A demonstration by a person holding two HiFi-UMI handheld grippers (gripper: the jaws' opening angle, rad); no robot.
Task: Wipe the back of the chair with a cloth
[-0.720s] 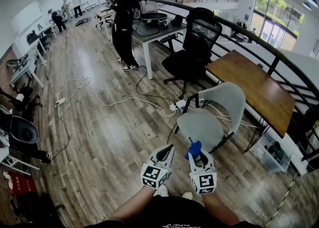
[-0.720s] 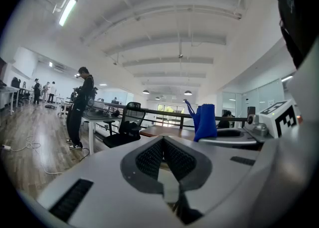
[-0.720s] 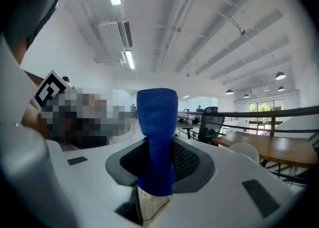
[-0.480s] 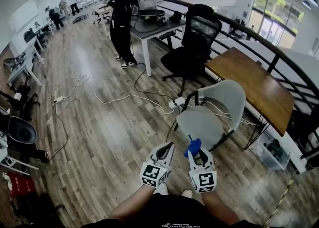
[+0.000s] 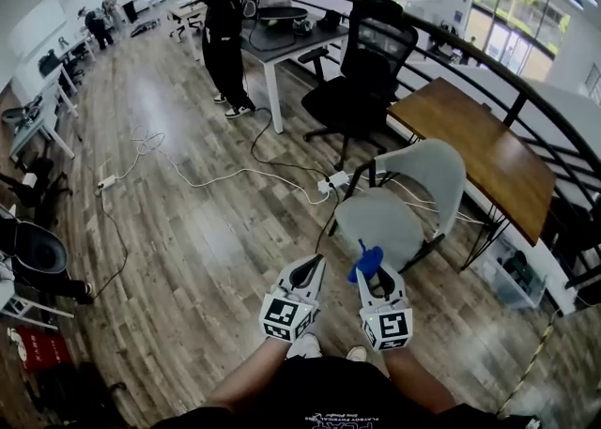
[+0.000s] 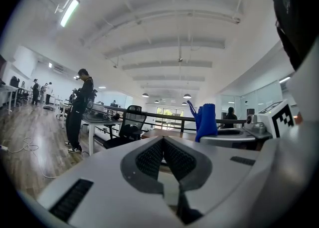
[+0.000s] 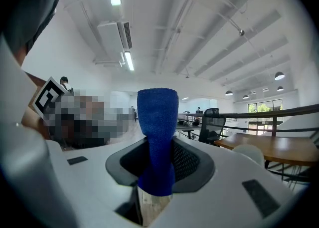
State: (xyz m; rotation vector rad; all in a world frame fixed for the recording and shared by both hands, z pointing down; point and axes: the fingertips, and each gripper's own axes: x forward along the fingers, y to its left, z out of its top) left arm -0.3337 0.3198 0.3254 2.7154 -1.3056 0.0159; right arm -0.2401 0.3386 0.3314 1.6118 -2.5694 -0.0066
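Barely moved since earlier: both grippers have edged slightly toward the grey chair (image 5: 387,222). Right gripper (image 5: 373,277) has its jaws clamped on the blue cloth (image 5: 365,262), which stands upright out of them. Left gripper (image 5: 310,275) jaws are pressed together with nothing between. Backrest (image 5: 429,172) lies far-right of the cloth with the seat in between, not touched yet. Its rear face is turned toward the wooden bench (image 5: 484,160). Right gripper is nearer, so I'd expect it to reach over or round the seat.
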